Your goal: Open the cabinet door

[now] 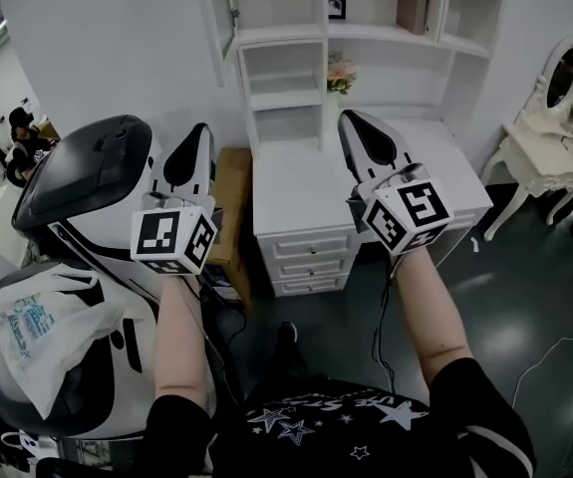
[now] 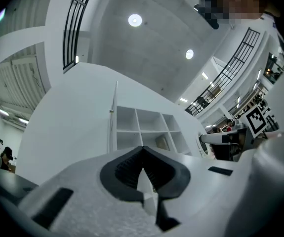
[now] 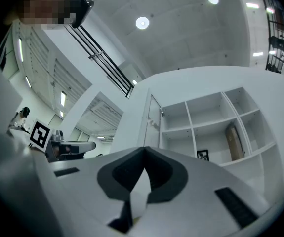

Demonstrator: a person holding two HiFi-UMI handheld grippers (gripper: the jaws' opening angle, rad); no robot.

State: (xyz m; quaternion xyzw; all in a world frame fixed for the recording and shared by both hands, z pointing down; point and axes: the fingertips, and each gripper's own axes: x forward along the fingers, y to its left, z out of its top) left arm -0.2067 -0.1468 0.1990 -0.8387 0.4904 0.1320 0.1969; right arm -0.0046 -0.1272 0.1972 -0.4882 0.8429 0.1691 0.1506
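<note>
The left gripper (image 1: 197, 139) has its fingers closed tight, tip to tip, and nothing is between them. The right gripper (image 1: 352, 123) has its fingers closed too, and they also hold nothing. Both point up and forward, side by side but well apart.

The cabinet door (image 1: 218, 13) is up ahead of the left fingers, well apart from them. It sticks out from the left side of the white shelves (image 1: 282, 68), so the shelves show. No fingers touch the door.

The white surface (image 1: 296, 182) with drawers (image 1: 311, 257) lies between the two sets of fingers. A bunch of flowers (image 1: 340, 73) stands just ahead of the right fingers. A small picture (image 1: 337, 0) sits higher up. A big white machine (image 1: 87, 177) is left of the left fingers.
</note>
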